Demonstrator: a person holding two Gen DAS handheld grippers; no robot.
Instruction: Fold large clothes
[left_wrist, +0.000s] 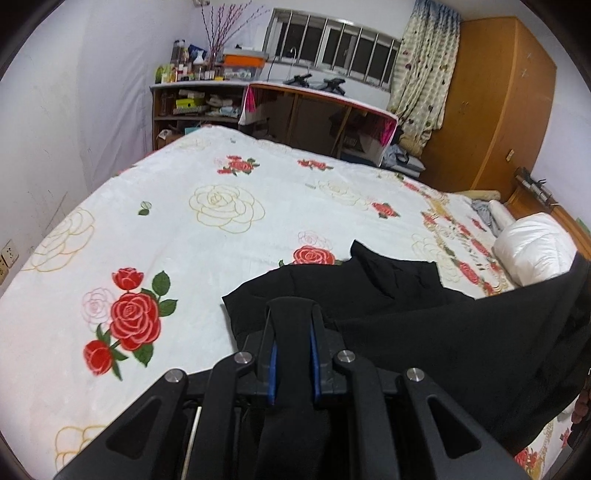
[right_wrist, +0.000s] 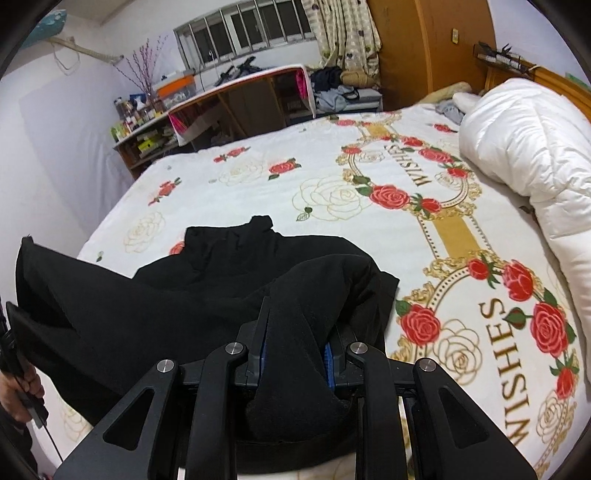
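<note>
A large black garment (left_wrist: 424, 325) lies partly on the rose-print bed cover (left_wrist: 184, 229) and stretches between both grippers. My left gripper (left_wrist: 291, 314) is shut on a bunched edge of it, and the cloth runs off to the right, lifted at the frame's edge. In the right wrist view the same black garment (right_wrist: 207, 280) spreads to the left. My right gripper (right_wrist: 299, 314) is shut on a thick fold that fills the space between the blue pads. The fingertips of both grippers are hidden by cloth.
A white duvet (right_wrist: 532, 147) is rolled at the right side of the bed near the wooden headboard. Past the far edge stand a shelf unit (left_wrist: 195, 103), a desk (left_wrist: 317, 114) and a wardrobe (left_wrist: 495, 103). A hand (right_wrist: 22, 387) shows at the lower left.
</note>
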